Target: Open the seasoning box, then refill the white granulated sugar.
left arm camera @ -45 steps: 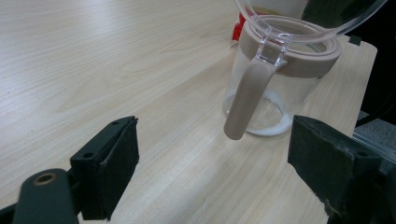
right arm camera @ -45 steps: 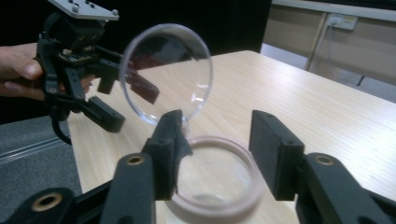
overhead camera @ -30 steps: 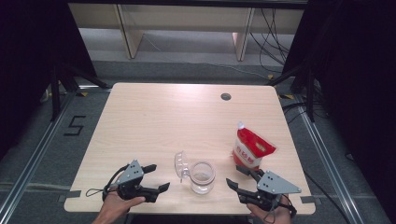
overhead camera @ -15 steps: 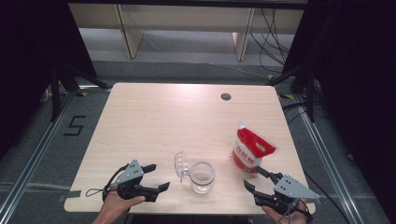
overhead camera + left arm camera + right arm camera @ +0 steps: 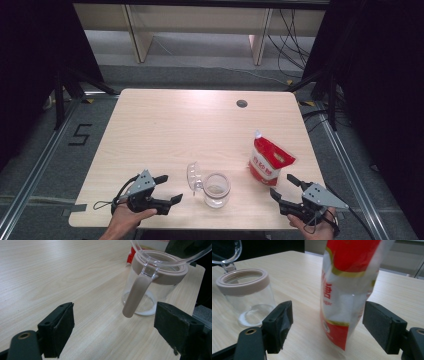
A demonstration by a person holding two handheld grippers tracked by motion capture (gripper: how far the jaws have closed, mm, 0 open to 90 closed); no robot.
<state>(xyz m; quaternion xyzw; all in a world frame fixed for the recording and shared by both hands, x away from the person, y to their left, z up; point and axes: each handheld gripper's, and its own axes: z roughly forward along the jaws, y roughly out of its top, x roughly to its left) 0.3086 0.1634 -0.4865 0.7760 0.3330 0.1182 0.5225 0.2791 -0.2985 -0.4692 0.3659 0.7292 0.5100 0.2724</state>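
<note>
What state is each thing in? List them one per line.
jar: upright, lid open, a little white stuff at the bottom.
lid: flipped up, hinged at the jar's rim.
bag: upright, top open, apart from the jar.
left gripper: open, holding nothing.
right gripper: jaws have just been opening, nothing gripped, bag ahead of them.

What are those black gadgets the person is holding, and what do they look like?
Two hand-held grippers. Each, left gripper and right gripper, is black, with two flat rectangular jaws faced with dark pads, a grey three-cornered plate on top and a thin black cable trailing behind. No sleeves are visible.
</note>
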